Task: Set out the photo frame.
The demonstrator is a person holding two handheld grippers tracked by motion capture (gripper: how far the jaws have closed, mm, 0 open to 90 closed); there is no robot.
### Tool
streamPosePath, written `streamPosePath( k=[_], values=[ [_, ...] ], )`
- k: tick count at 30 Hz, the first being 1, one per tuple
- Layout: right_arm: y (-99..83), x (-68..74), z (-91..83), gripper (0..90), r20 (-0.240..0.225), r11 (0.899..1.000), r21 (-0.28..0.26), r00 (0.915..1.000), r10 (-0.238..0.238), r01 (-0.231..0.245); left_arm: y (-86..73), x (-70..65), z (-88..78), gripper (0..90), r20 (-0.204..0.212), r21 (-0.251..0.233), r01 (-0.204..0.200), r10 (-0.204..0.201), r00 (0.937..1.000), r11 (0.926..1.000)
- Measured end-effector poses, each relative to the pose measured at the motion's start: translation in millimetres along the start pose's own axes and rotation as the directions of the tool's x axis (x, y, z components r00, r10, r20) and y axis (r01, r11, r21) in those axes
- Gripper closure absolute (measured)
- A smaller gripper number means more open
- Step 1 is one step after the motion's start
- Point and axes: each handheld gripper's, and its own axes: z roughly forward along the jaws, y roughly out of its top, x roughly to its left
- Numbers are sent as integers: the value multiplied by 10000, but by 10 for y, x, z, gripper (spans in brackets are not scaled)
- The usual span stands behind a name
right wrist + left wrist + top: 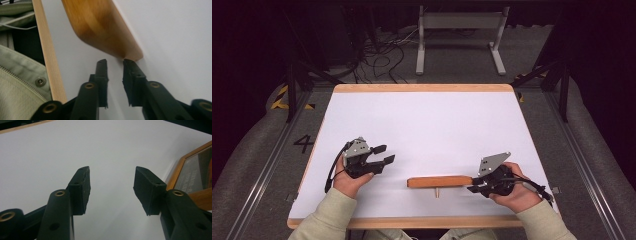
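A wooden picture frame [439,181] stands on its edge on the white table [422,120], near the front, with a small peg [437,192] sticking out toward the person. My right gripper [473,184] is at the frame's right end. In the right gripper view its jaws [115,62] stand a narrow gap apart with nothing between them, the tips just short of the frame's rounded corner [100,25]. My left gripper [387,154] rests at the left, well apart from the frame, open and empty [112,177]. The frame's glass front [192,177] appears at the right of the left gripper view.
The table has a wooden rim [47,55] close to my right gripper, and the person's light jacket [17,75] lies just beyond it. Behind the table are a white metal stand [459,40] and loose cables [382,55] on the floor.
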Motion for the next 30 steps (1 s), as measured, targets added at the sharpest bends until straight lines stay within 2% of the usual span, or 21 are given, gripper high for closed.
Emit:
streamPosePath(
  k=[3, 4, 10, 14, 15, 16, 17, 21, 26, 30],
  values=[
    [-29, -14, 83, 890, -312, 9997, 252, 9995, 84, -77, 0, 1, -1, 480, 3, -7, 8, -8, 10000, 10000],
    [-32, -14, 101, 900, -432, 9996, 253, 9990, 152, -141, 1, 3, -3, 480, -1, 7, 0, 0, 10000, 10000],
    [-54, -51, 255, 900, -637, 9993, 177, 9973, 354, -343, 0, 8, -4, 479, -1, 11, 21, -21, 10000, 10000],
    [-85, -102, 318, 900, -742, 9941, -28, 9914, 1079, -1084, -1, 10, -3, 479, -9, 14, 20, -20, 10000, 10000],
    [-85, -102, 318, 900, -742, 9941, -28, 9914, 1079, -1084, -1, 10, -3, 479, -9, 14, 20, -20, 10000, 10000],
    [-97, -124, 318, 900, -701, 9918, -162, 9897, 1252, -1266, 0, 10, -3, 479, -15, 7, 18, -18, 10000, 10000],
    [-115, -165, 313, 900, -695, 9847, -430, 9838, 1654, -1686, -1, 11, -1, 479, -16, 18, 23, -23, 10000, 10000],
    [-125, -201, 312, 900, -602, 9789, -651, 9799, 1900, -1937, -4, 6, 9, 478, -64, 26, 22, -22, 10000, 10000],
    [-119, -285, 300, 900, -373, 9643, -1161, 9712, 2354, -2382, -19, 15, 28, 476, -50, 120, 26, -25, 10000, 9999],
    [-91, -358, 317, 900, -173, 9513, -1297, 9599, 2797, -2795, -25, 11, 39, 476, -73, 134, 43, -42, 10000, 9999]
  ],
)
